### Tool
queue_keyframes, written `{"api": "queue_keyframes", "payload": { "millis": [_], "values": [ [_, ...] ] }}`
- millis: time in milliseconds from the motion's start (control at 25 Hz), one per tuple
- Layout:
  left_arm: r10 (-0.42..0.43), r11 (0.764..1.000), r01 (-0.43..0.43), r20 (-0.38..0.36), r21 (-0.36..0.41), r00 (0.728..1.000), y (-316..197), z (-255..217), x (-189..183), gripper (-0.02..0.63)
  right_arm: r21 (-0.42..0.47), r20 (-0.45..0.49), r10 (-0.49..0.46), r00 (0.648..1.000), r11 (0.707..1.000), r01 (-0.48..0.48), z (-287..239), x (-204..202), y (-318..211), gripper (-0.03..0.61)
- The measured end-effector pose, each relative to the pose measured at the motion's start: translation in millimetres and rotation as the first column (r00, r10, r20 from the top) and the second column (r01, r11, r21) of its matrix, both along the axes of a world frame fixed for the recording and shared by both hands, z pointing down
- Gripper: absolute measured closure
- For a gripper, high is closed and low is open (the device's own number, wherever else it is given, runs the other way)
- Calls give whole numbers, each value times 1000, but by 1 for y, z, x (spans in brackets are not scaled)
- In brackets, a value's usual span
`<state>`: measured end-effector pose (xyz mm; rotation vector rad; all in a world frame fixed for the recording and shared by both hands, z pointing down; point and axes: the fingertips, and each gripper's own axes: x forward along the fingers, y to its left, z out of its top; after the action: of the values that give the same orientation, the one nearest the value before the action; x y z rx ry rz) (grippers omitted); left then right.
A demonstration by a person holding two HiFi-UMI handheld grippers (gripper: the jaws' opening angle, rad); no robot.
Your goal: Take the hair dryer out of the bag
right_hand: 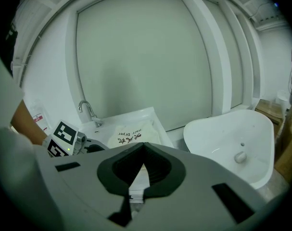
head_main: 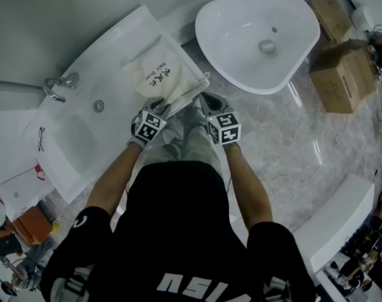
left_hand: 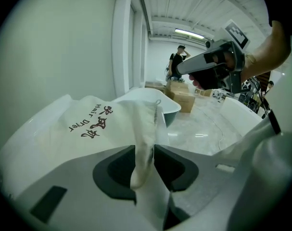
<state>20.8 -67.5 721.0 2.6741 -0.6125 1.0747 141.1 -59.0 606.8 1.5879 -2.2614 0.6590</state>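
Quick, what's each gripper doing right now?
Left gripper: open, bag edge between its jaws.
Right gripper: closed, nothing clearly held.

Dim, flat, grey-green cast throughout. Strip light (left_hand: 190, 33) on the ceiling, well beyond basin (left_hand: 171, 109), is the one bright source seen. Soft glare streaks on floor (head_main: 307, 146) right of basin. Shadows weak, diffuse. Heavy fisheye bend and black corners in gripper views. Nearest foreground blurred there; bag (left_hand: 95, 124) print sharp.
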Motion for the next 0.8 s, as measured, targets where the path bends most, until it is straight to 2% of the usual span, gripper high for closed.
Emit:
{"api": "queue_keyframes", "payload": {
  "millis": [200,560,800],
  "values": [
    [-26,999,25,-21,-26,999,-6,-9,-2,581,-15,3,6,1000,1000,-6,8,0,4,589],
    [-46,996,27,-220,-90,974,-28,-75,15,592,-14,17,-17,1000,1000,17,17,-14,-4,588],
    [-30,995,1,-289,-100,957,-50,-105,36,593,-14,11,-58,998,998,58,25,-31,-15,589]
  ]
}}
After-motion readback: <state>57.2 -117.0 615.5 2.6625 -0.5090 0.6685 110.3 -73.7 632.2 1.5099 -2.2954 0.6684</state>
